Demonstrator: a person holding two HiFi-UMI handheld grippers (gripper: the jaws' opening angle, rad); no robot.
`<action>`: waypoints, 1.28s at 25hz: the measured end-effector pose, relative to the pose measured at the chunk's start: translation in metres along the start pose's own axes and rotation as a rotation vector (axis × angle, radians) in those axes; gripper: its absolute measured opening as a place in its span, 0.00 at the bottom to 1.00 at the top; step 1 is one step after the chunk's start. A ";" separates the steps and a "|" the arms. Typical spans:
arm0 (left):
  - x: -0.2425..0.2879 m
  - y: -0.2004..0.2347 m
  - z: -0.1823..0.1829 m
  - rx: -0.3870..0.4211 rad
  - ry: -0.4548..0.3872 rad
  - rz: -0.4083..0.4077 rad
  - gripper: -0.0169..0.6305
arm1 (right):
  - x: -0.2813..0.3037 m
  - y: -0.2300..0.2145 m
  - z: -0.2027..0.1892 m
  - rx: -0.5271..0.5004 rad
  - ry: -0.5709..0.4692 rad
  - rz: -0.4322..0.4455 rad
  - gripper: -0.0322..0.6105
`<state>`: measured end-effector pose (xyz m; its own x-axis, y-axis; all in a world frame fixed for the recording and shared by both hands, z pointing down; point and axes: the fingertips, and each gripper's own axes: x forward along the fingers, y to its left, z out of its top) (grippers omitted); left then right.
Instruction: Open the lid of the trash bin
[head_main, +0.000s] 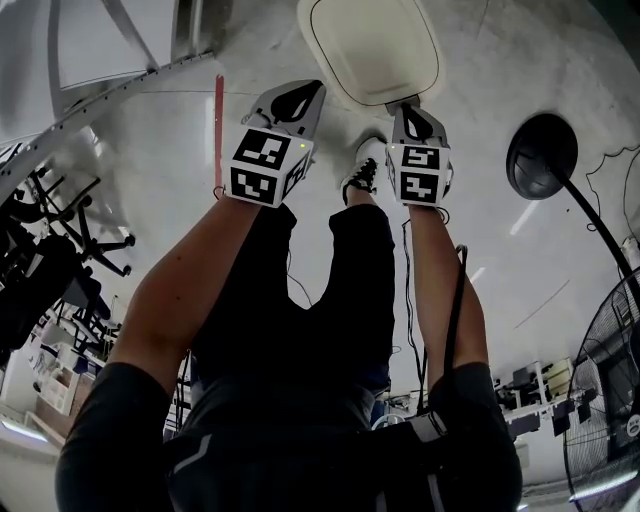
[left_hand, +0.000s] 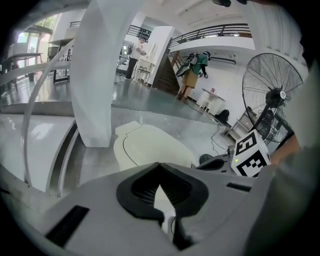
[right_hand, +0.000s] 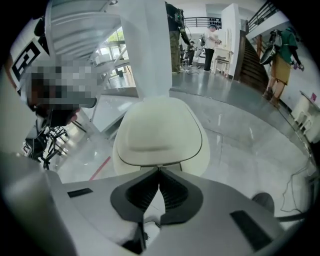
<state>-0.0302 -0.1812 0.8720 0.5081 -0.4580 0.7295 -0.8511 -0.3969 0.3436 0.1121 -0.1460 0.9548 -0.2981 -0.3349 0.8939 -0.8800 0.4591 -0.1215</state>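
Left gripper (head_main: 298, 98) and right gripper (head_main: 416, 120): jaws pressed together, nothing between them. Trash bin lid (head_main: 372, 45) at twelve o'clock, just beyond the right gripper, lies shut. Judgement: opening not yet begun; whole lift remains.

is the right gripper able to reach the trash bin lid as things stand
Probably yes: the right gripper hangs close before the closed trash bin lid, jaws together and empty, and nothing stands between them.

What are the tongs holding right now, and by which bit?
Nothing. The left tongs and the right tongs are both shut and empty; the trash bin lid sits just ahead, not gripped.
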 end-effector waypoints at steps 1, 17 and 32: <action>0.000 0.001 -0.001 -0.006 0.001 0.003 0.04 | 0.000 0.000 0.000 0.007 -0.004 -0.005 0.09; 0.009 -0.002 -0.006 -0.039 -0.001 0.009 0.04 | 0.002 -0.005 -0.002 0.052 0.014 0.004 0.09; -0.066 -0.034 0.052 0.062 -0.025 -0.031 0.04 | -0.086 -0.013 0.061 0.155 -0.011 0.063 0.09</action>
<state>-0.0276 -0.1790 0.7818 0.5377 -0.4640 0.7040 -0.8256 -0.4593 0.3279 0.1266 -0.1735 0.8532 -0.3573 -0.3186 0.8780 -0.9058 0.3473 -0.2426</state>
